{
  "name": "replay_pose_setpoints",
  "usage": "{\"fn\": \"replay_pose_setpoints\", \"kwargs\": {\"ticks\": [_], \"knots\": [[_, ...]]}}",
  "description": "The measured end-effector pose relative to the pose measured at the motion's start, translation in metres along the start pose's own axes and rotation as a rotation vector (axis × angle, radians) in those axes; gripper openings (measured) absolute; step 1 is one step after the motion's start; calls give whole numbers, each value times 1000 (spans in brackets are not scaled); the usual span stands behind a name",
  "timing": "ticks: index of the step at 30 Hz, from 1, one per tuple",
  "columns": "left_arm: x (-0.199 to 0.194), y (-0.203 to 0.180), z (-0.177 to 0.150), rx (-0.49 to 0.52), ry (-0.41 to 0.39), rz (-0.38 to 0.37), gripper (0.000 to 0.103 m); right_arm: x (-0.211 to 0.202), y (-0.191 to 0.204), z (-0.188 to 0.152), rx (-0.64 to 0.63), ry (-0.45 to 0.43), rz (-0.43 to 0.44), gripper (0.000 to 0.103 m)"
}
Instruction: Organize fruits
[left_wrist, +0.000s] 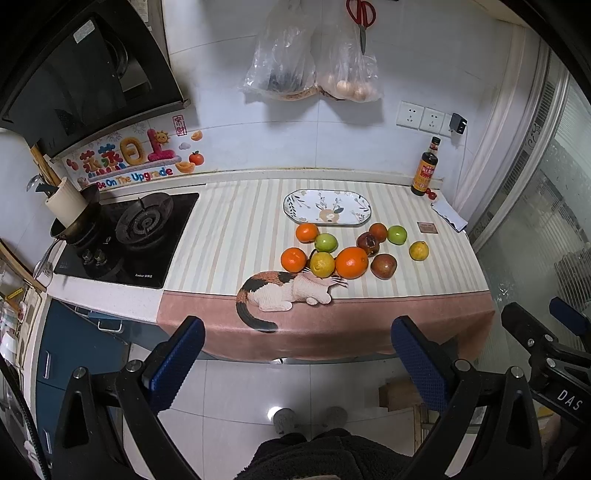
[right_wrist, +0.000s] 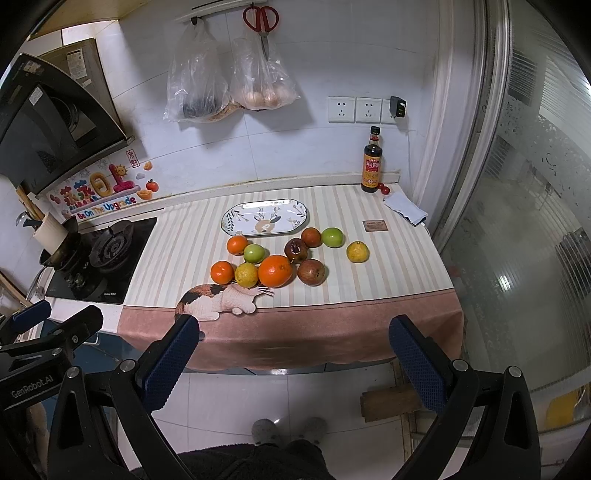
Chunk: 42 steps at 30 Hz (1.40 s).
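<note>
Ahead of both grippers, well apart: fruit cluster on the striped cloth, oval plate just beyond it, long axis crosswise. Big orange sits dead ahead of right gripper; left gripper similar range. Both jaws wide, empty, held back off the counter edge. Dark fruit possibly bruised apple.

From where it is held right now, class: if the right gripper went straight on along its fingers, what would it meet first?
Probably the pink hanging edge of the tablecloth, which fills the gap between the open right gripper fingers. The fruit, such as the large orange, lies farther back. Depth is uncertain.
</note>
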<state>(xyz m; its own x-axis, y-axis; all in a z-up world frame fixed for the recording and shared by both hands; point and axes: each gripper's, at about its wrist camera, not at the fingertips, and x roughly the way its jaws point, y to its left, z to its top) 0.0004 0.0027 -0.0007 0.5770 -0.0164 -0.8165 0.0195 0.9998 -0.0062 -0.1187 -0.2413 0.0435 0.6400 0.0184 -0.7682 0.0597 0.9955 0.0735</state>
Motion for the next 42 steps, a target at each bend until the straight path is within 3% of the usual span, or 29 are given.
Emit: {"fn": "replay_pose_setpoints", "kwargs": {"ticks": [42], "knots": [[1, 5, 6, -11, -2, -1, 103, -1, 5, 4, 1, -4, 1, 103]]}}
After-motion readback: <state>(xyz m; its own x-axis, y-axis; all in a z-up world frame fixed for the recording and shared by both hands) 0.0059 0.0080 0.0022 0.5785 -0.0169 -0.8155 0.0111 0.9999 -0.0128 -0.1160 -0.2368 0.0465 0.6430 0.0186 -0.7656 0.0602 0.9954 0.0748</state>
